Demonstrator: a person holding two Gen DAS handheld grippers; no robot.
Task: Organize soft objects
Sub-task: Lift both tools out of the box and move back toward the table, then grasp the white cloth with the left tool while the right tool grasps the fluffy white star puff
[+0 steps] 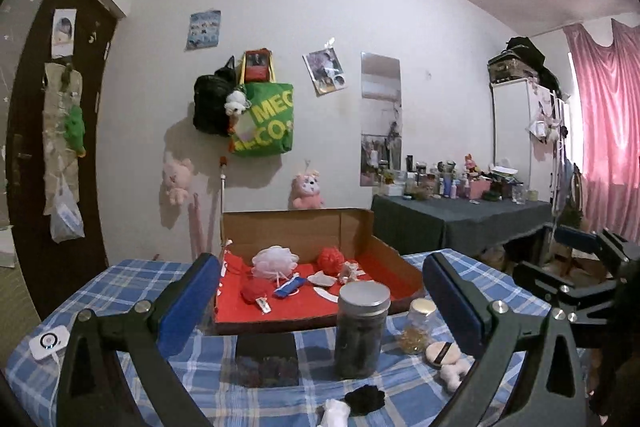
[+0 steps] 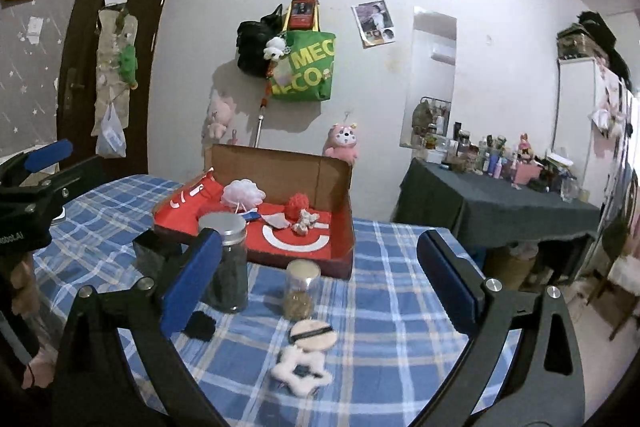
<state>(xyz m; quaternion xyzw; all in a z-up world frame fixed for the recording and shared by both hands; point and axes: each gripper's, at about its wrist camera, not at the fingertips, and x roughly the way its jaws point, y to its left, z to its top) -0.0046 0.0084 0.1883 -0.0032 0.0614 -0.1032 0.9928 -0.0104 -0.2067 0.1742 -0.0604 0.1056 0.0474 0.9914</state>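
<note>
An open cardboard box (image 1: 394, 263) (image 2: 340, 187) with a red lining stands on the blue plaid table. In it lie a white bath pouf (image 1: 275, 259) (image 2: 243, 191), a red pouf (image 1: 330, 259) (image 2: 299, 205) and a red ball (image 1: 253, 291). On the table lie a round powder puff (image 1: 442, 353) (image 2: 312, 335), a white fluffy piece (image 2: 301, 365) (image 1: 454, 377) and a black soft piece (image 1: 365, 398) (image 2: 200, 325). My left gripper (image 1: 320, 303) is open and empty, above the table before the box. My right gripper (image 2: 318, 279) is open and empty over the puff.
A tall dark jar with a metal lid (image 1: 362, 331) (image 2: 228, 263), a small gold-lidded jar (image 1: 418, 325) (image 2: 302, 289) and a black container (image 1: 267, 359) stand before the box. A white device (image 1: 49, 341) lies at the left edge. A cluttered dark side table (image 2: 500, 203) stands to the right.
</note>
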